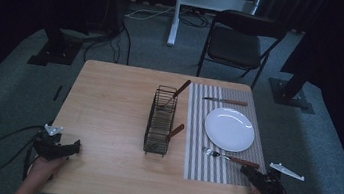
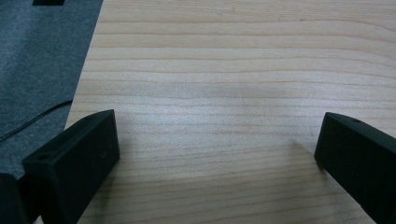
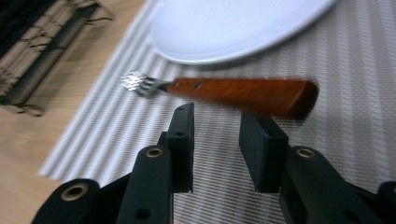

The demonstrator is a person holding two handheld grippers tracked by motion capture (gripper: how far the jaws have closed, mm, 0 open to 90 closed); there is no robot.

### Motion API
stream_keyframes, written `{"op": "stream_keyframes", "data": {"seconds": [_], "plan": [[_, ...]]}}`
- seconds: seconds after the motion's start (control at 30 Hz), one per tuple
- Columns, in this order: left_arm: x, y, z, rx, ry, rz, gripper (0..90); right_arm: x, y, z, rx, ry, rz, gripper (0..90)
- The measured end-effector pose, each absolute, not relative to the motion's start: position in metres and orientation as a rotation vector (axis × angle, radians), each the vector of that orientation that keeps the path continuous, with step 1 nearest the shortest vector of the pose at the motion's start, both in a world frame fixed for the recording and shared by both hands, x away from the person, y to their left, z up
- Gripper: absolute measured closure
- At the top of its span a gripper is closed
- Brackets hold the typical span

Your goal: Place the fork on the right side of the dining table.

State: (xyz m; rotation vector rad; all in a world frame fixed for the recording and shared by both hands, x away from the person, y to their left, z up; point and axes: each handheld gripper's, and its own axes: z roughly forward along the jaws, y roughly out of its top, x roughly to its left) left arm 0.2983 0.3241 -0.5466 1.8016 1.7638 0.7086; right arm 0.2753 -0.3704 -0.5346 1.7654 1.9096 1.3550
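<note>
Dim room, grey carpet, black folding chair (image 1: 238, 40) at 12 o'clock beyond a light wooden bench (image 1: 107, 113). Wire cutlery basket (image 1: 161, 121) stands upright at bench centre, two brown-handled utensils leaning in it. Striped placemat (image 1: 201, 166) lies just beside the basket at 3 o'clock; white plate (image 1: 229, 129) on it. Knife (image 1: 225, 101) lies at the plate's 12 o'clock, wooden-handled fork (image 1: 231, 158) at its 6 o'clock, tines toward the basket. Left gripper (image 1: 72, 147) rests at the bench's 8 o'clock over bare wood, jaws wide, holding nothing. Right gripper (image 3: 217, 123) sits at 4 o'clock, jaws narrowly parted, empty, just short of the fork handle.
</note>
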Motion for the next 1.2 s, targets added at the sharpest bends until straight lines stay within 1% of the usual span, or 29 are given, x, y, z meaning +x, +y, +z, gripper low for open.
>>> {"op": "stream_keyframes", "data": {"seconds": [0.2, 0.3, 0.33, 0.37, 0.4, 0.43, 0.47, 0.5, 0.53, 0.57, 0.6, 0.97, 1.2], "plan": [[0.298, 0.324, -0.547, 1.8, 1.765, 0.708, 0.2, 0.279, -0.38, -0.536, 1.798, 1.825, 1.31, 64.8], [0.298, 0.324, -0.547, 1.8, 1.765, 0.708, 0.2, 0.279, -0.379, -0.538, 1.791, 1.789, 1.255, 55.5], [0.298, 0.324, -0.547, 1.8, 1.765, 0.708, 0.2, 0.279, -0.379, -0.538, 1.791, 1.789, 1.255, 55.5], [0.298, 0.324, -0.547, 1.8, 1.765, 0.709, 0.2, 0.279, -0.377, -0.539, 1.792, 1.764, 1.225, 45.3], [0.298, 0.324, -0.547, 1.8, 1.765, 0.709, 0.2, 0.28, -0.376, -0.539, 1.798, 1.744, 1.217, 40.2], [0.298, 0.324, -0.547, 1.799, 1.765, 0.708, 0.2, 0.281, -0.375, -0.54, 1.804, 1.721, 1.219, 32.1], [0.298, 0.324, -0.547, 1.799, 1.765, 0.708, 0.2, 0.281, -0.375, -0.54, 1.804, 1.721, 1.219, 32.1], [0.298, 0.324, -0.547, 1.8, 1.765, 0.708, 0.2, 0.285, -0.372, -0.541, 1.82, 1.706, 1.173, 23.5], [0.298, 0.324, -0.547, 1.8, 1.765, 0.708, 0.2, 0.285, -0.372, -0.541, 1.82, 1.706, 1.173, 23.5], [0.298, 0.324, -0.547, 1.8, 1.765, 0.708, 0.2, 0.286, -0.367, -0.544, 1.797, 1.717, 1.132, 15.3], [0.298, 0.324, -0.547, 1.8, 1.765, 0.708, 0.2, 0.286, -0.364, -0.545, 1.789, 1.716, 1.104, 12.5], [0.298, 0.324, -0.547, 1.8, 1.765, 0.708, 0.2, 0.271, -0.336, -0.548, 1.746, 1.704, 0.916, 12.0], [0.298, 0.324, -0.547, 1.8, 1.765, 0.708, 0.2, 0.262, -0.329, -0.549, 1.753, 1.722, 0.908, 12.1]]}}
